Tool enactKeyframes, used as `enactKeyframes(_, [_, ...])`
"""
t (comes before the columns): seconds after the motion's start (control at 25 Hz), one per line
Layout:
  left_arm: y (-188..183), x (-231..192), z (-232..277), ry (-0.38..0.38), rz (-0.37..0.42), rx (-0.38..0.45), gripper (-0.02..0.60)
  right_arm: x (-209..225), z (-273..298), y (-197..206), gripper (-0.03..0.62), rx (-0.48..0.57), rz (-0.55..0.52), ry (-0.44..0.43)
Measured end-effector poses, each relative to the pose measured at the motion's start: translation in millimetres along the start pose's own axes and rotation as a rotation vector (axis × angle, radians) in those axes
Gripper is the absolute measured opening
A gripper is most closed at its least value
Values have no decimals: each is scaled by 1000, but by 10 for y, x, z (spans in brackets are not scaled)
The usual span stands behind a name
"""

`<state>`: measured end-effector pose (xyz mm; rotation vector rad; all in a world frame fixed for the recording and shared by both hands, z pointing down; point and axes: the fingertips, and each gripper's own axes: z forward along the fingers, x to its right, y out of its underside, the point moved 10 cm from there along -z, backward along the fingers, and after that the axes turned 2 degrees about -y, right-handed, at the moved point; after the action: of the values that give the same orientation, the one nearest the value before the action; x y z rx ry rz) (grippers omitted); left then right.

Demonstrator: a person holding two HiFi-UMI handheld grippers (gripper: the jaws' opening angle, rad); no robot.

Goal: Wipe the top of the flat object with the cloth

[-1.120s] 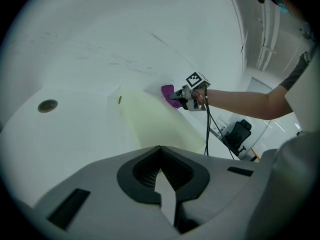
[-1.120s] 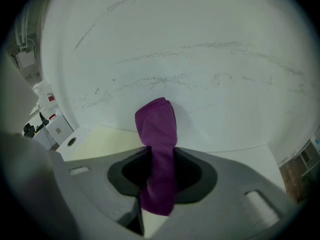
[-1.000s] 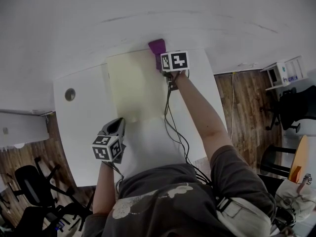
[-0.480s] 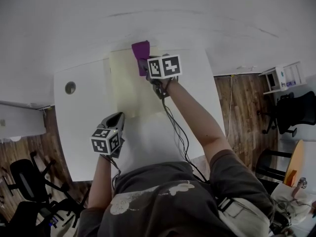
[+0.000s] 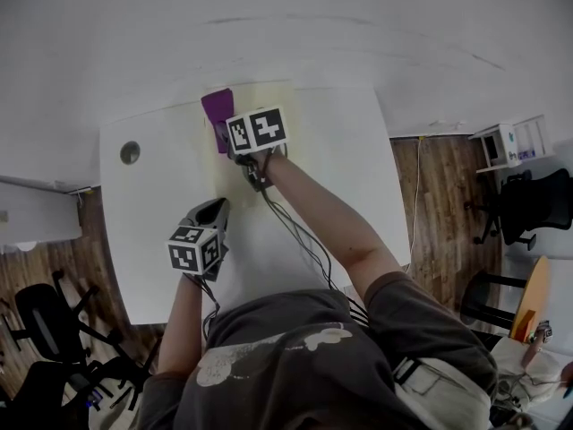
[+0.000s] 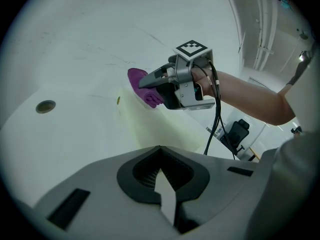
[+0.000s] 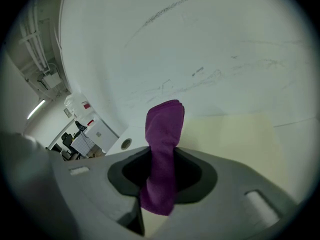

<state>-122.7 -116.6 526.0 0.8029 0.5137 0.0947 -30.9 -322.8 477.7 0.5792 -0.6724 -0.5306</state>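
Observation:
A pale yellow flat sheet (image 5: 228,182) lies on the white table (image 5: 349,141), its far edge near the wall. My right gripper (image 5: 221,138) is shut on a purple cloth (image 5: 218,113) and presses it on the sheet's far left corner. In the right gripper view the cloth (image 7: 164,129) runs out between the jaws of the right gripper (image 7: 161,176) onto the sheet (image 7: 235,134). My left gripper (image 5: 213,211) sits at the sheet's near edge. In its own view the left gripper (image 6: 161,181) is closed on a pale strip of the sheet (image 6: 150,129), with the cloth (image 6: 142,86) beyond.
A round cable hole (image 5: 131,152) sits in the table's left part. The white wall runs right behind the table's far edge. Black chairs (image 5: 45,330) stand on the wooden floor at the left, and a small white shelf (image 5: 515,141) stands at the right.
My right gripper has dragged the purple cloth leftward along the sheet's far edge, from its right side to its left corner. The left gripper has stayed at the near edge.

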Motion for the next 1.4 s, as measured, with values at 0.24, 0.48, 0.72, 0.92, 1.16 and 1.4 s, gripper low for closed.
enactKeyframes(0.24, [29,18,39,10,-8,-3,-5,-95,175,97,117,-50,19,-1])
enactKeyframes(0.48, [21,9,35,10,5,-2,-5,-94,289,146,117,-69,15,20])
enactKeyframes(0.72, [35,11,36,8,-8,5,-5,-65,295,144,117,-72,10,11])
enactKeyframes(0.92, [47,0,30,9,-14,7,-5,-25,269,159,117,-66,16,12])
enactKeyframes(1.16, [48,-5,22,8,-17,8,-5,139,143,180,117,-54,38,49])
enactKeyframes(1.4, [52,6,21,9,-21,11,-4,338,-11,210,117,-43,63,86])
